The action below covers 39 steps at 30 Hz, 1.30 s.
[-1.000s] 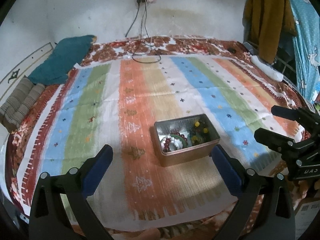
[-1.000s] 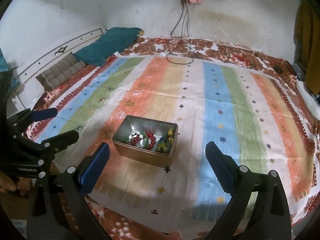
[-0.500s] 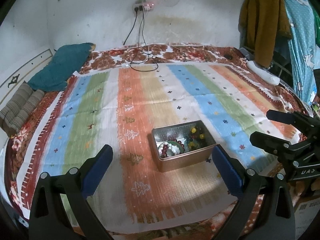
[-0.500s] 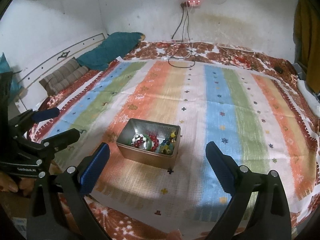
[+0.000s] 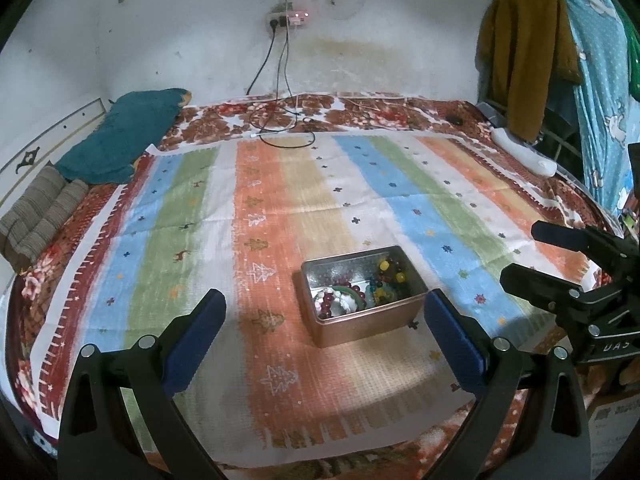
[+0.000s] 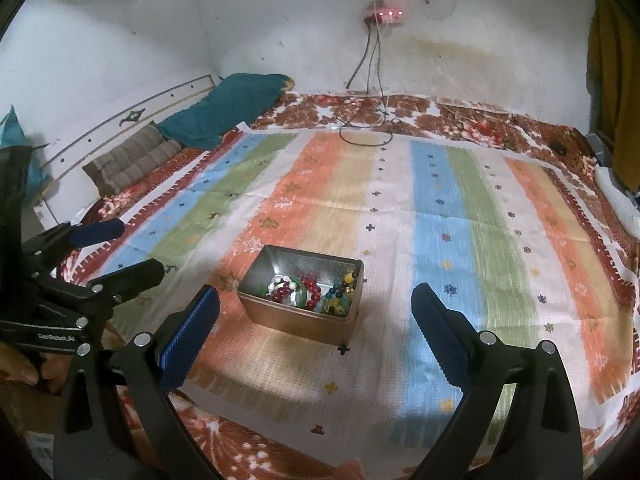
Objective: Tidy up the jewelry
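Metal tin (image 5: 362,322) holds tangled colourful bead bracelets (image 5: 362,290).

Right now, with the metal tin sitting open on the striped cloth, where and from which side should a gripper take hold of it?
Probably by a long side wall of the metal tin, from above: it stands upright and lidless, so one finger can drop inside the rim and the other outside. The near wall is bare in both views. The beaded bracelets lie low against the floor, leaving the rim free. Both the left gripper and right gripper are open.
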Each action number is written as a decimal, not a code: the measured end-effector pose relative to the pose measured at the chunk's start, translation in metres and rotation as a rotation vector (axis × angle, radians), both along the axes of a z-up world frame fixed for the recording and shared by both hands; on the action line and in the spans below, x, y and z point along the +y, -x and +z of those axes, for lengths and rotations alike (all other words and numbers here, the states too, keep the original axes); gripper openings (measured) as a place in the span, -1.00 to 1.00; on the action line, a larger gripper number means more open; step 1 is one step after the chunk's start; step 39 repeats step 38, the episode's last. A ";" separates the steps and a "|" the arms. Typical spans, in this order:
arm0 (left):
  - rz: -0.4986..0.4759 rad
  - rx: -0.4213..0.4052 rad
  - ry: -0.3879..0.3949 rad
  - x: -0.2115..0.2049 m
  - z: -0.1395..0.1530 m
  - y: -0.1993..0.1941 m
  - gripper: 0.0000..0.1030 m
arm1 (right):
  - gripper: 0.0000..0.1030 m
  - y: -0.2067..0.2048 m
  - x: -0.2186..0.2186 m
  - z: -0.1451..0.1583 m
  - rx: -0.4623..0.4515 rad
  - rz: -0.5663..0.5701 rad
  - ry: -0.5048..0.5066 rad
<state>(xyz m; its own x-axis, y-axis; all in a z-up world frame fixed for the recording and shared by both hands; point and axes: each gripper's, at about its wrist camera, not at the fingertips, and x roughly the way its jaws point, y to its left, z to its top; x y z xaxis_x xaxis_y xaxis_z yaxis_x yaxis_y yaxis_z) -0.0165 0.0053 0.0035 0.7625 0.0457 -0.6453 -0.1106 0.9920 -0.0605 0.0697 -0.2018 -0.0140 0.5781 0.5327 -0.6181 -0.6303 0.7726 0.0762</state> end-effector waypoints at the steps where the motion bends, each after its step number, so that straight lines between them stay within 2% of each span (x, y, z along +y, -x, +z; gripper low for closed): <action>1: 0.000 0.000 -0.001 0.000 0.000 -0.001 0.89 | 0.89 0.000 0.000 0.000 0.000 -0.001 0.000; 39: -0.025 -0.012 -0.007 -0.006 0.001 0.002 0.89 | 0.89 0.003 -0.003 0.003 -0.019 -0.005 -0.010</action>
